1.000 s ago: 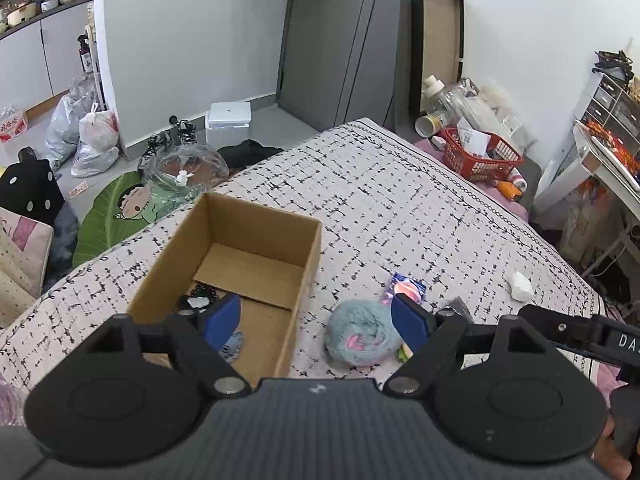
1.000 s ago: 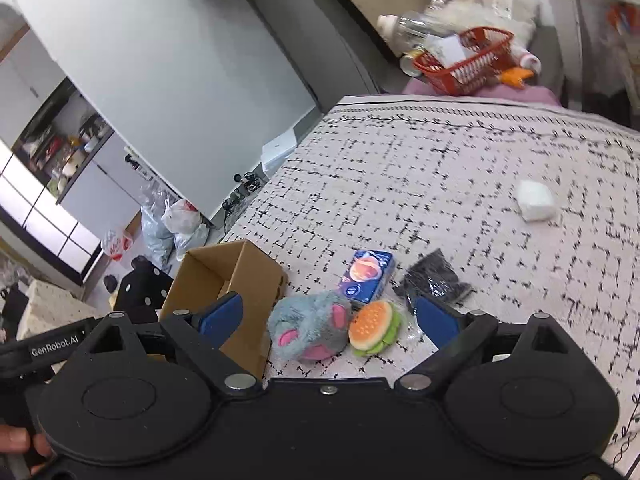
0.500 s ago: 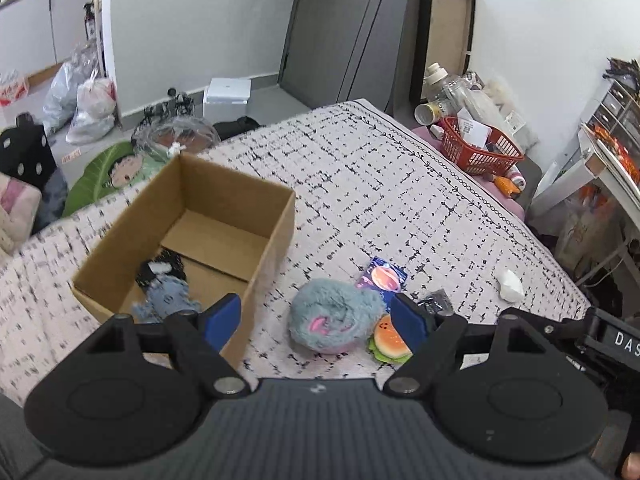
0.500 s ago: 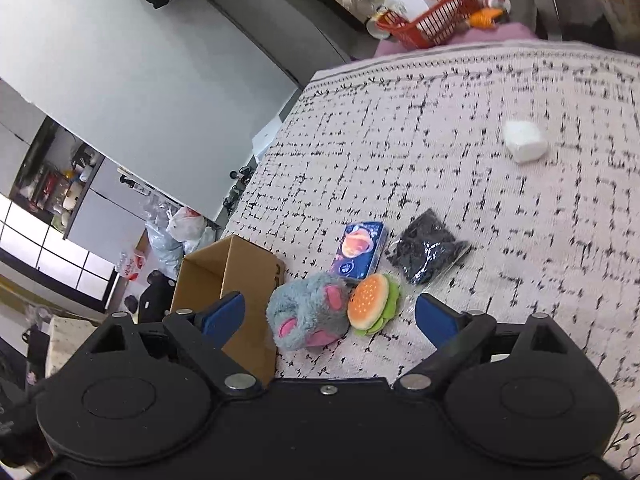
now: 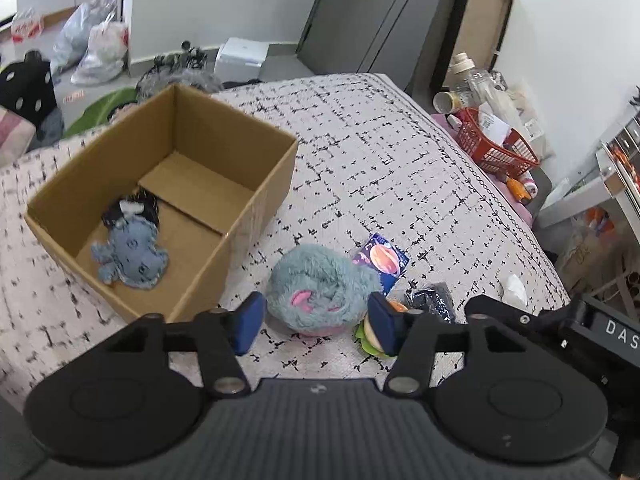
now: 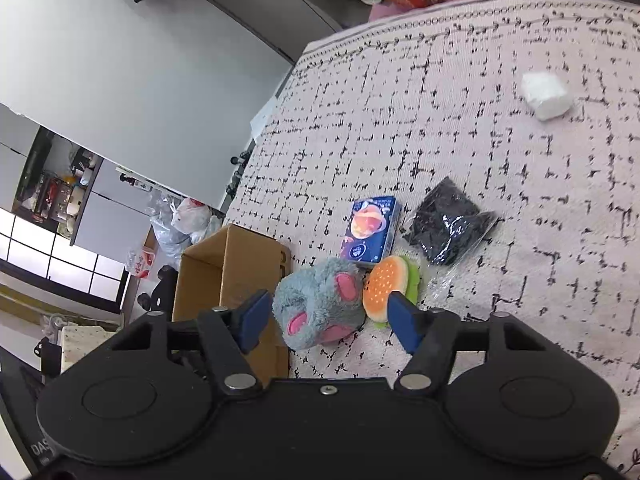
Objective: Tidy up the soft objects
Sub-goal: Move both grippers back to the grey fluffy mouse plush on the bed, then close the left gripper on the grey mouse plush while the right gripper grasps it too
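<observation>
A fluffy grey-blue plush mouse [image 5: 320, 288] [image 6: 320, 306] with pink ears lies on the patterned bedspread [image 5: 384, 168], just right of an open cardboard box [image 5: 256, 204] [image 6: 228, 264]. My left gripper [image 5: 316, 326] hangs low over it, jaws closing, with the mouse between the blue pads [image 5: 250, 326] and no visible squeeze. My right gripper [image 6: 328, 320] also straddles the mouse, jaws closing, with a gap on the right side. A burger plush [image 6: 386, 286] [image 5: 370, 338] sits against the mouse, partly behind a finger. A blue-grey plush [image 5: 130, 258] lies in the box.
A blue printed packet [image 6: 370, 228], a black bagged item [image 6: 450, 226] and a white lump [image 6: 546, 94] lie on the bedspread beyond the plush toys. A red basket [image 5: 498, 150] with bottles stands past the bed's far edge. Bags and clutter cover the floor at left.
Both grippers have sunk toward the bed and rolled, and their jaws have narrowed. The plush mouse now sits between both pairs of fingers. The inside of the box has come into full view.
</observation>
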Demonstrator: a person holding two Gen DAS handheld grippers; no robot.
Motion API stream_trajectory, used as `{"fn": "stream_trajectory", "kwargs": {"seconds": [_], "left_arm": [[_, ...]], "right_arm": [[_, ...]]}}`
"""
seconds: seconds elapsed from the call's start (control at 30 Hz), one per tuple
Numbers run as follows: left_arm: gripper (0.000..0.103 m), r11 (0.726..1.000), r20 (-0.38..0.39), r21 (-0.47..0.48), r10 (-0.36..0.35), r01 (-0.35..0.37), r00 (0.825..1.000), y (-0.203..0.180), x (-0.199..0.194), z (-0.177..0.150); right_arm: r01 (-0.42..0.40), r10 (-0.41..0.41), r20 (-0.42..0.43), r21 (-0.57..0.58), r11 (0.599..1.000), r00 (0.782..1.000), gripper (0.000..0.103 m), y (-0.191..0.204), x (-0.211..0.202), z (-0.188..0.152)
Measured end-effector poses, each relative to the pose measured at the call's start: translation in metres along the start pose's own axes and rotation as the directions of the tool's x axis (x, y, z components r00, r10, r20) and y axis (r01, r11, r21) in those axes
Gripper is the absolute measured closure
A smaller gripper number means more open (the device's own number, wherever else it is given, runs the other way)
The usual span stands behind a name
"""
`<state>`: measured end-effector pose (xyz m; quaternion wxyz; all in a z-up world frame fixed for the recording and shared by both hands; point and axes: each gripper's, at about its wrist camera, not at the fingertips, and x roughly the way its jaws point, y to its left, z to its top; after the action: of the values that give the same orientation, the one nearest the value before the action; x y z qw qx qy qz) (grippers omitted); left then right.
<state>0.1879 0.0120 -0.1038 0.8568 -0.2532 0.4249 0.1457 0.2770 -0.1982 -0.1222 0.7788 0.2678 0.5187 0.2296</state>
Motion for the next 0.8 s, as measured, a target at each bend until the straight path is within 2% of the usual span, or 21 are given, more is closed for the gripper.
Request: {"fn": "stream_trajectory", "kwargs": {"seconds": [0.07,0.13,0.2,0.4,0.8], "left_arm": [[0.06,1.0,-0.006,-0.028,0.001,-0.001,1.0,0.003,0.006,-0.001],[0.075,0.999,-0.016,-0.054,-0.002,0.001,1.0,0.008,0.013,-0.002],[0.079,0.998,-0.027,-0.067,-0.007,0.005,1.0,0.01,0.02,-0.003],[0.079,0.996,-0.035,-0.087,0.0,-0.003,0.999,0.017,0.036,-0.003],[0.076,0.989,-0.066,-0.15,0.003,-0.013,0.998,0.027,0.067,-0.001]], "right_arm": [[0.001,-0.001,-0.011,-0.002,1.0,1.0,0.046,0.001,0.006,0.001],[0.002,-0.002,-0.021,-0.009,1.0,1.0,0.048,0.002,0.012,0.002],[0.004,-0.004,-0.033,-0.015,1.0,0.999,0.05,0.005,0.018,0.003],[0.0,-0.003,-0.078,-0.034,0.999,0.997,0.061,0.008,0.038,0.004],[0.033,-0.042,-0.136,-0.068,0.997,0.99,0.061,0.012,0.073,0.008]]}}
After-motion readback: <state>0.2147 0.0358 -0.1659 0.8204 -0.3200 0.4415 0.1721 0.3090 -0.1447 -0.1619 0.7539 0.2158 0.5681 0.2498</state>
